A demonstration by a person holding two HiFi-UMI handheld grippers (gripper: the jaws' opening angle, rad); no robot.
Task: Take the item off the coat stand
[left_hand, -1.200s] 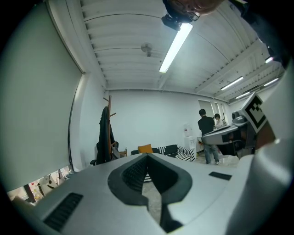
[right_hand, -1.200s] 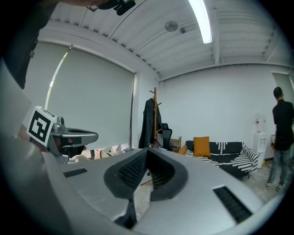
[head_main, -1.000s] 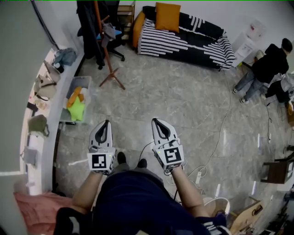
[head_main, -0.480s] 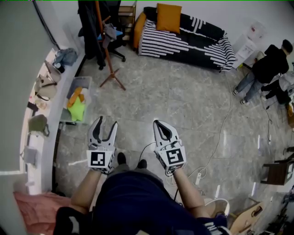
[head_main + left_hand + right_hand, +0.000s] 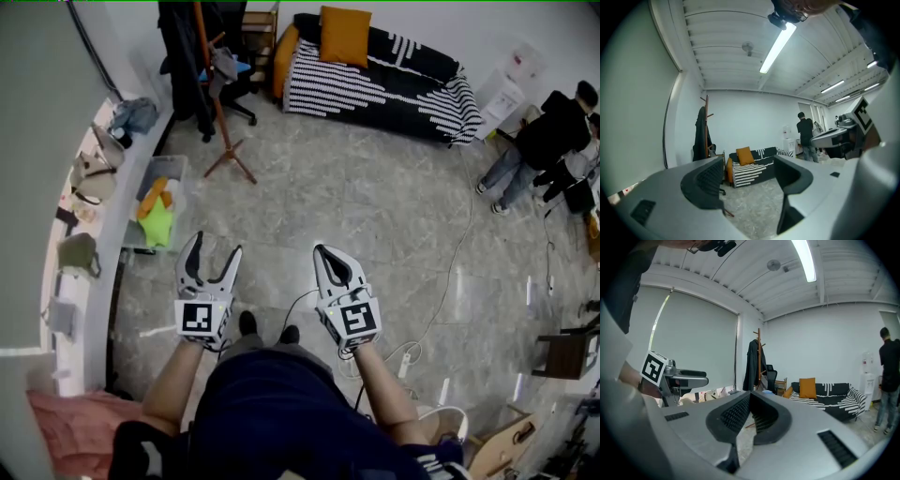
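Coat stand [image 5: 223,127], one black coat [image 5: 180,56]

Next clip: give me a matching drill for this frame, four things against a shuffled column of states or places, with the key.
Things
1. left gripper
2. right gripper
3. dark coat
4. orange cushion

States or places
A. on the striped sofa
B. jaws together, empty
C. hangs on the coat stand
D. jaws apart, empty

Pairs: 1-D, 2-B, 3-C, 4-A.

The left gripper's jaws have just been opening, with nothing between them.
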